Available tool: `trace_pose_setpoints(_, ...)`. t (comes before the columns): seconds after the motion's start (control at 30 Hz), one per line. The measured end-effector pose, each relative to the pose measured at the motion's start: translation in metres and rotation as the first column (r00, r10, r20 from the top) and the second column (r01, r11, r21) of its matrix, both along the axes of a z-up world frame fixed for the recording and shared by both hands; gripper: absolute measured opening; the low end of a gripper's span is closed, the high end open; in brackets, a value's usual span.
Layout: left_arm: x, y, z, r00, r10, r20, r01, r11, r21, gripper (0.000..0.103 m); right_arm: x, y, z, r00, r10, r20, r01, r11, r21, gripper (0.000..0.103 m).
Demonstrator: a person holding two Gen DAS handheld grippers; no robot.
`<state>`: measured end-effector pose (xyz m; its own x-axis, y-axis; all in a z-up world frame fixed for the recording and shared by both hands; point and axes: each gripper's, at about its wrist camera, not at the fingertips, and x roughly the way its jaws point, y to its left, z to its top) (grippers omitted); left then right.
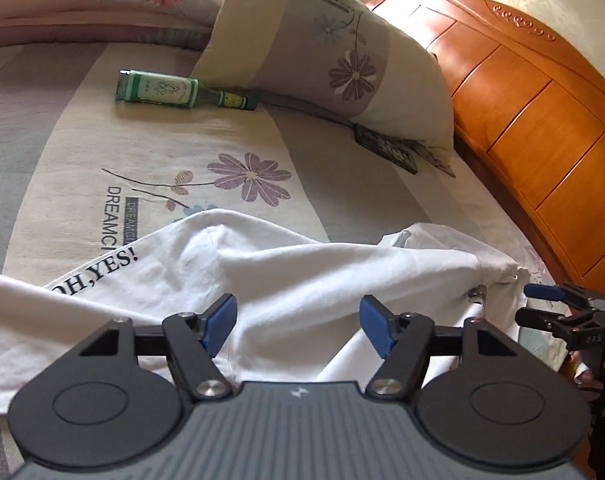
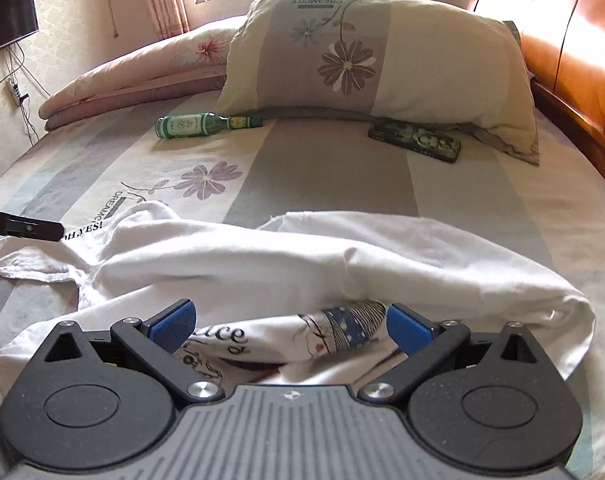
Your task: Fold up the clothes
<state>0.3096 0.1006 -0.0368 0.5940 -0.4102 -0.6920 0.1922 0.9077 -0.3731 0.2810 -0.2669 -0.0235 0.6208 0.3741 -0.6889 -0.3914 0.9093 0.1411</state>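
The left gripper and right gripper both stand wide apart with nothing clamped, the rumpled white T-shirt lying just beneath and ahead of their pads on the bed sheet. A fold looks just laid down; next, each needs a fresh edge to pinch.

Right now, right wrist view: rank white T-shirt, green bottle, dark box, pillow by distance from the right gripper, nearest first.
1. white T-shirt, directly under the right gripper.
2. dark box, ahead right, at the pillow's edge.
3. green bottle, ahead left; close to the box's range, hard to separate.
4. pillow, behind both.
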Motion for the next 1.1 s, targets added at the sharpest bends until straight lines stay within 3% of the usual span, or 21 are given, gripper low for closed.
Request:
trace_pose_setpoints(0.17, 0.013, -0.049, -0.025, 0.994, -0.085, -0.064, 0.086, 0.996, 0.015, 0.067, -0.027, 0.009, -0.002, 0.999, 0.002, -0.036, 0.0, 0.999, 0.054, 0.103)
trace_pose_setpoints(0.33, -0.028, -0.089, -0.042, 0.981, -0.164, -0.107, 0.171, 0.983, 0.06, 0.068, -0.068, -0.002, -0.006, 0.996, -0.027, -0.08, 0.031, 0.998, 0.045, 0.103)
trace_pose_setpoints(0.4, -0.045, -0.093, -0.052, 0.972, -0.161, -0.17, 0.175, 0.982, 0.074, 0.068, -0.083, -0.011, -0.001, 0.996, -0.052, -0.076, 0.055, 0.998, 0.043, 0.103)
trace_pose_setpoints(0.57, -0.088, -0.088, -0.04, 0.98, -0.116, -0.165, 0.137, 0.983, 0.122, 0.068, -0.123, -0.032, 0.018, 0.997, -0.075, -0.027, 0.076, 0.994, 0.075, 0.103)
trace_pose_setpoints(0.7, -0.117, -0.087, -0.011, 0.989, -0.106, -0.101, 0.119, 0.985, 0.124, 0.068, -0.141, -0.034, 0.023, 0.999, -0.039, -0.002, 0.039, 0.994, 0.099, 0.103)
trace_pose_setpoints(0.83, -0.129, -0.09, 0.005, 0.994, -0.095, -0.055, 0.102, 0.986, 0.132, 0.071, -0.143, -0.029, 0.007, 1.0, -0.002, -0.027, 0.005, 0.993, 0.117, 0.103)
trace_pose_setpoints(1.1, -0.115, -0.098, -0.001, 0.995, -0.073, 0.072, 0.059, 0.982, 0.178, 0.071, -0.106, -0.022, -0.041, 0.996, 0.034, -0.086, -0.02, 0.988, 0.154, 0.103)
